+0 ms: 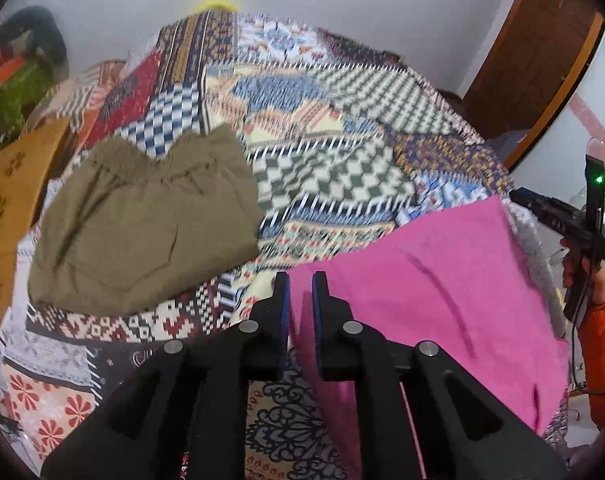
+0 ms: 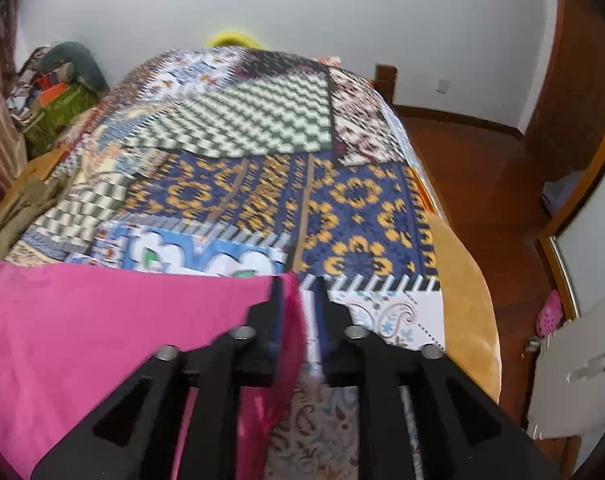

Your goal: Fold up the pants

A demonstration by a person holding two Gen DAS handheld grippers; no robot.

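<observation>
I have both grippers, left gripper (image 1: 301, 280) and right gripper (image 2: 298, 284), clamped on pink pants (image 1: 430, 280) over the bedspread's (image 1: 322, 128) near edge.

My left wrist camera looks down its fingers, close over the patchwork bedspread (image 1: 302, 128), toward the wall. My right wrist camera faces likewise from further right; both share the pink pants (image 1: 442, 280) and the olive garment (image 1: 142, 220).

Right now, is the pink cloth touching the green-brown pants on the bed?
Apart. The left wrist view shows the pink cloth on the right and the olive pants on the left, with a strip of patterned bedspread plainly showing between them.
</observation>
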